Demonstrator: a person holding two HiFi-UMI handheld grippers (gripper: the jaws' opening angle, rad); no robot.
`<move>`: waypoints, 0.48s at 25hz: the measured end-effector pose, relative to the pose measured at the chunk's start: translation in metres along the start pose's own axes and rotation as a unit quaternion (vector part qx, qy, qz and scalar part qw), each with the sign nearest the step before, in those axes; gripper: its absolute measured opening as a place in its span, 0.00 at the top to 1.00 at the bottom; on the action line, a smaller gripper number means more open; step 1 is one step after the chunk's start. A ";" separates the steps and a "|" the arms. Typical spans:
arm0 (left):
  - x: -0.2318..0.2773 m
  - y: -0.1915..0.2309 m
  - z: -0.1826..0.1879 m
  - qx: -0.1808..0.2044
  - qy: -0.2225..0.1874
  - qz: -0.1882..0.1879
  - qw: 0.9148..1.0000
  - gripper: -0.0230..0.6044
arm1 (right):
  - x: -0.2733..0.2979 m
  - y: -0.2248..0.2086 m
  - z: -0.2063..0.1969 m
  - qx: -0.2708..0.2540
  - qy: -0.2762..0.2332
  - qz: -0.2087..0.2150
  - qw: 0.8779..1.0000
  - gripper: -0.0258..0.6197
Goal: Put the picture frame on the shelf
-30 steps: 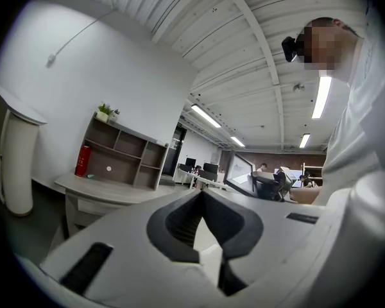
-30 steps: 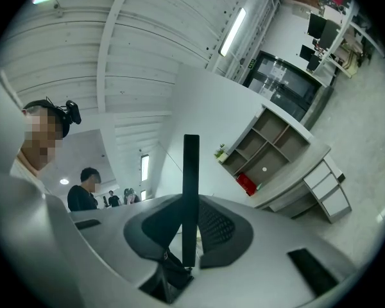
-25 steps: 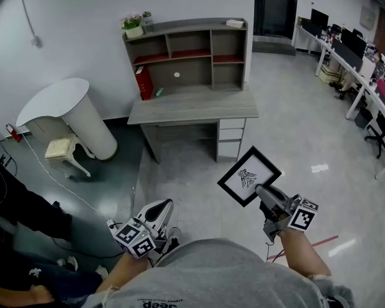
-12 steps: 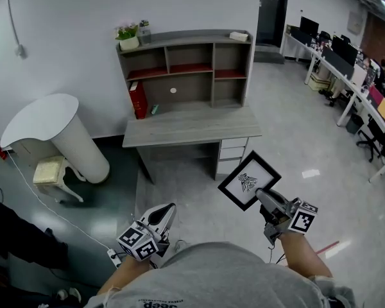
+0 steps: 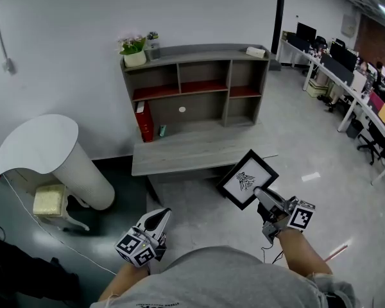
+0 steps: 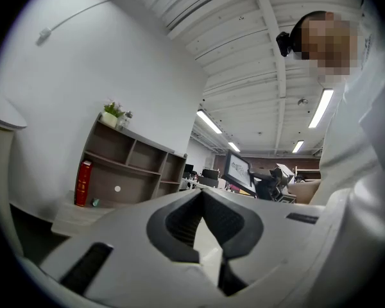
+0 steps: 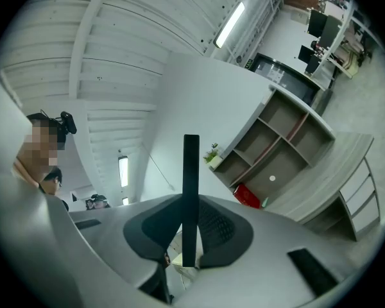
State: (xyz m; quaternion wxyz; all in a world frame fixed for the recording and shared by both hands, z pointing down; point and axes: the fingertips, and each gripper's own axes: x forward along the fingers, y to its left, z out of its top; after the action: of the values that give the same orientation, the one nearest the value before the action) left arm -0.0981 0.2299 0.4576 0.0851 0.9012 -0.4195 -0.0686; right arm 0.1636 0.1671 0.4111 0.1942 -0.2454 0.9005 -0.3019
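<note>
A black picture frame [image 5: 248, 179] is pinched by its lower corner in the right claw [image 5: 262, 196], held at five o'clock of the shelf [image 5: 199, 85]. The left claw [image 5: 159, 219] is pressed together, empty.

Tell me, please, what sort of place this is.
Most likely an open-plan office: rows of white desks with dark monitors, a black office chair, and a grey wooden desk with a shelf unit.
</note>
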 end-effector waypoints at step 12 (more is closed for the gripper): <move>0.012 0.092 0.013 -0.001 0.003 0.021 1.000 0.95 | 0.095 -0.044 0.014 0.011 0.008 0.002 1.000 0.83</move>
State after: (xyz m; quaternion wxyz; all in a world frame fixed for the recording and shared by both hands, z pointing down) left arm -0.1618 0.1607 0.4633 0.0888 0.8922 -0.4379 -0.0651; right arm 0.1080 0.0769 0.4097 0.1900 -0.2388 0.8991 -0.3137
